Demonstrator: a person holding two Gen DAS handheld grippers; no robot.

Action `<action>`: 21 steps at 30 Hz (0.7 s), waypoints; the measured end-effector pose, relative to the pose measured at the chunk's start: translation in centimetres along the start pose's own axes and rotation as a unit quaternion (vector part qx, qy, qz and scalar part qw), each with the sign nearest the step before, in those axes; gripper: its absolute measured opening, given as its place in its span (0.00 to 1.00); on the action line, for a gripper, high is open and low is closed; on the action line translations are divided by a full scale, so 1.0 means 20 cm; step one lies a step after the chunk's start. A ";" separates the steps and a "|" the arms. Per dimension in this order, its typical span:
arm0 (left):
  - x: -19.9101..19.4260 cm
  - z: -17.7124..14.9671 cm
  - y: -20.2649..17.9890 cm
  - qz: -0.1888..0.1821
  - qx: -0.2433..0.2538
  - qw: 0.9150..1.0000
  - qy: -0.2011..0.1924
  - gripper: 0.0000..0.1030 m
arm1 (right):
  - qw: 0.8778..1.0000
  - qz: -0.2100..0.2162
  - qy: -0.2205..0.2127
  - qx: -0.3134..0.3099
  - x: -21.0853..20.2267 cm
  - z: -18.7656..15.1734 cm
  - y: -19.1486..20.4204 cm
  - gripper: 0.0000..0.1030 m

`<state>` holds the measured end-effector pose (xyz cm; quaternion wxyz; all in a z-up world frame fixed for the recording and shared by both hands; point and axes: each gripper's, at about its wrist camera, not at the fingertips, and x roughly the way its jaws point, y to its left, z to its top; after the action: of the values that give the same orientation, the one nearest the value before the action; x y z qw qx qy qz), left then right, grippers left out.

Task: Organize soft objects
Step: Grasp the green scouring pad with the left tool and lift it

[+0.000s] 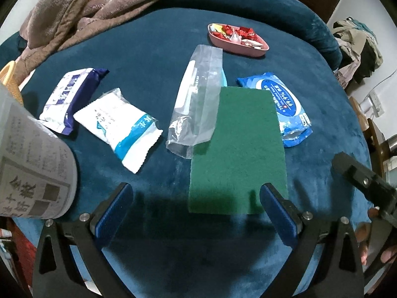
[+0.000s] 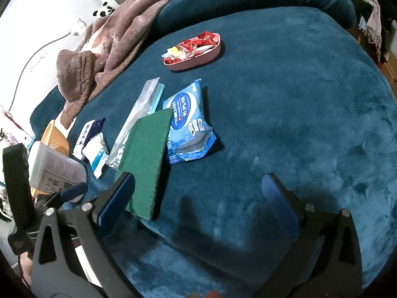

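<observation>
Velvet in deep teal covers the round cushion (image 1: 322, 124) under everything you are working on, with a brown blanket (image 1: 82, 7) bunched along its far left edge. Next in size is the green scouring pad (image 1: 238, 149), lying flat near the middle; its left edge overlaps the clear plastic bag (image 1: 196, 104) and its right edge overlaps the blue wipes pack (image 1: 285, 109). Left of the bag you have a white and blue pouch (image 1: 119, 126), and just beyond that a white and purple pack (image 1: 69, 94), the two touching at a corner. A pink tray (image 1: 238, 47) of wrapped sweets sits farther back, well apart from the packs. A white bottle (image 1: 32, 171) with printed text stands at the near left edge of the cushion.

Your left gripper (image 1: 196, 211) hangs above the near end of the pad, jaws spread wide with nothing between them. Your right gripper (image 2: 201, 198) is likewise spread wide and empty, over bare velvet to the right of the pad, its left finger (image 2: 116, 198) just beside the pad's near corner.
</observation>
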<state>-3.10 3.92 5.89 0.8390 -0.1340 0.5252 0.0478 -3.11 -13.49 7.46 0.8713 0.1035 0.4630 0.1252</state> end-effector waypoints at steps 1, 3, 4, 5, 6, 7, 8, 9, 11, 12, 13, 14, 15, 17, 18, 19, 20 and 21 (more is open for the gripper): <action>0.02 0.01 0.00 -0.002 -0.001 1.000 0.003 0.99 | 1.000 -0.001 0.000 0.001 0.00 0.00 -0.01 1.00; 0.05 0.02 -0.02 -0.008 -0.001 1.000 0.010 0.99 | 1.000 -0.002 0.000 0.004 0.01 0.00 -0.02 1.00; 0.07 0.03 -0.03 -0.012 -0.004 1.000 0.016 0.99 | 1.000 -0.003 0.000 0.007 0.00 0.00 -0.03 1.00; 0.08 0.04 -0.04 -0.016 -0.007 1.000 0.017 0.99 | 1.000 -0.003 -0.001 0.009 0.00 0.00 -0.03 1.00; 0.08 0.04 -0.05 -0.018 -0.009 1.000 0.018 0.99 | 1.000 -0.004 -0.003 0.012 0.00 0.00 -0.05 1.00; 0.08 0.04 -0.06 -0.018 -0.008 1.000 0.017 0.99 | 1.000 -0.005 -0.004 0.014 0.00 0.01 -0.05 1.00; 0.09 0.05 -0.09 -0.016 -0.003 1.000 0.017 0.99 | 1.000 -0.006 -0.006 0.017 -0.01 0.01 -0.07 1.00; 0.09 0.05 -0.11 -0.014 0.003 1.000 0.016 0.99 | 1.000 -0.007 -0.008 0.021 -0.01 0.01 -0.09 1.00; 0.10 0.07 -0.17 0.003 0.023 1.000 0.015 0.99 | 1.000 -0.009 -0.011 0.028 -0.01 0.01 -0.10 1.00; 0.11 0.07 -0.21 0.014 0.037 0.999 0.015 0.99 | 0.999 -0.011 -0.014 0.034 -0.02 0.01 -0.13 1.00; 0.12 0.08 -0.24 0.018 0.047 0.999 0.016 0.99 | 0.999 -0.012 -0.016 0.039 -0.03 0.01 -0.14 1.00; 0.13 0.09 -0.27 0.020 0.056 0.998 0.016 0.99 | 0.999 -0.012 -0.017 0.042 -0.03 0.01 -0.14 1.00; 0.14 0.09 -0.30 0.024 0.067 0.997 0.018 0.99 | 0.999 -0.012 -0.018 0.046 -0.04 0.00 -0.16 1.00; 0.17 0.10 -0.37 0.037 0.092 0.995 0.024 0.99 | 0.999 -0.013 -0.018 0.050 -0.04 0.00 -0.18 1.00; 0.20 0.10 -0.40 0.046 0.103 0.993 0.030 0.99 | 0.998 -0.013 -0.018 0.053 -0.04 0.00 -0.20 1.00; 0.23 0.11 -0.42 0.057 0.112 0.991 0.037 0.99 | 0.998 -0.014 -0.017 0.055 -0.04 -0.01 -0.21 1.00; 0.25 0.11 -0.43 0.072 0.117 0.990 0.044 0.99 | 0.998 -0.014 -0.016 0.058 -0.04 -0.01 -0.23 1.00; 0.27 0.11 -0.43 0.087 0.120 0.988 0.051 0.99 | 0.998 -0.013 -0.015 0.060 -0.04 0.00 -0.24 1.00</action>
<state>3.10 -3.99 3.56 0.8138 0.0115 0.5789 0.0504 -2.99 -18.23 6.61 0.8722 0.1514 0.4574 0.0844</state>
